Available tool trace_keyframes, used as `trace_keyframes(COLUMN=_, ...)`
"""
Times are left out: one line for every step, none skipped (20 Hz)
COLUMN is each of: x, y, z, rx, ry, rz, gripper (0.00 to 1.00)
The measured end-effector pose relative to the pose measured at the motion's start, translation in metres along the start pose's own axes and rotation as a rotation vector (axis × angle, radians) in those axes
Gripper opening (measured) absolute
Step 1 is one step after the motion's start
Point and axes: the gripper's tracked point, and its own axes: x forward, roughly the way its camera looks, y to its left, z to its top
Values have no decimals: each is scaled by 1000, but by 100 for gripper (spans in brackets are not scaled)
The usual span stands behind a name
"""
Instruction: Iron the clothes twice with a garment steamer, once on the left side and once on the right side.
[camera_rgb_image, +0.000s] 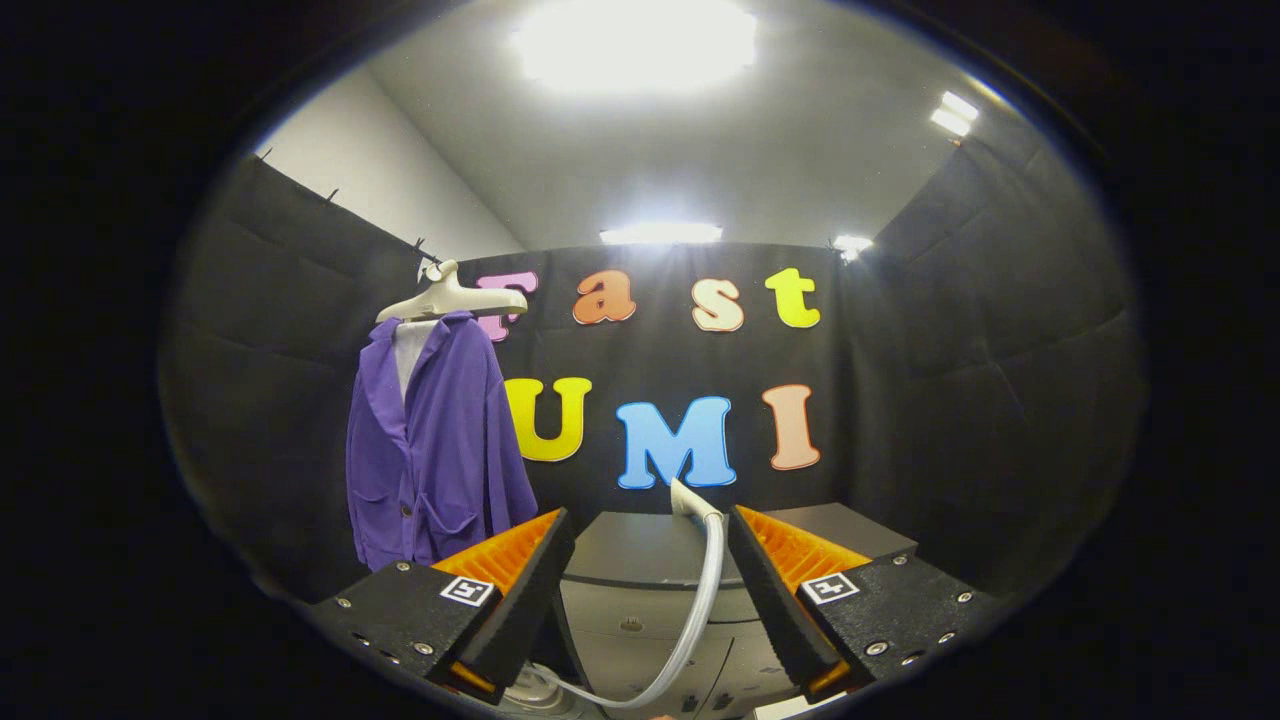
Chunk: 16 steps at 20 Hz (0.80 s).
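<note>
In the gripper view, the gripper has its two fingers spread wide apart, and they hold nothing. Each finger has a small square tag with a black and white pattern on its top; it is a pattern, not words that can be read. A pale hose runs up through the gap between the fingers, nearer to the right finger than to the left one, and does not touch either. The hose curves up from a round part low down by the left finger, and that part is too hidden to tell what it is. At the top of the hose sits the steamer head, small and pale, poking up just past the back edge of the desk. The desk is grey and lies just ahead of the fingers, with a lighter grey front below its top. Well off to the left and beyond the fingers hangs the purple jacket. It has a collar, buttons down the front and pockets low down. It hangs on a pale hanger against the black cloth wall. Bright ceiling lights shine above.
</note>
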Motion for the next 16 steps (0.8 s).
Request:
trace_keyframes(x=14, y=-6, z=2, rx=11, ry=3, rz=6, gripper=95)
trace_keyframes(x=28, y=-10, z=5, rx=14, ry=5, rz=15, gripper=95)
trace_keyframes(x=41, y=-14, z=8, rx=12, ry=7, rz=23, gripper=95)
trace_keyframes(x=54, y=-17, z=10, rx=8, ry=8, rz=33, gripper=95)
trace_keyframes(x=67, y=-20, z=13, rx=9, ry=13, rz=46, gripper=95)
trace_keyframes(x=81, y=-21, z=14, rx=18, ry=22, rz=64, gripper=95)
trace_keyframes(x=93, y=-22, z=13, rx=30, ry=36, rz=81, gripper=95)
trace_keyframes(x=105, y=-27, z=14, rx=38, ry=46, rz=89, gripper=95)
trace_keyframes(x=117, y=-33, z=16, rx=45, ry=55, rz=89, gripper=95)
trace_keyframes(x=129, y=-38, z=17, rx=49, ry=63, rz=91, gripper=95)
trace_keyframes(x=143, y=-41, z=20, rx=52, ry=64, rz=97, gripper=95)
trace_keyframes(x=156, y=-45, z=21, rx=51, ry=67, rz=103, gripper=95)
trace_keyframes(x=168, y=-48, z=22, rx=50, ry=71, rz=108, gripper=95)
trace_keyframes(x=179, y=-51, z=20, rx=49, ry=80, rz=111, gripper=95)
trace_keyframes(x=190, y=-53, z=19, rx=55, ry=87, rz=118, gripper=95)
trace_keyframes(x=199, y=-52, z=17, rx=71, ry=99, rz=134, gripper=95)
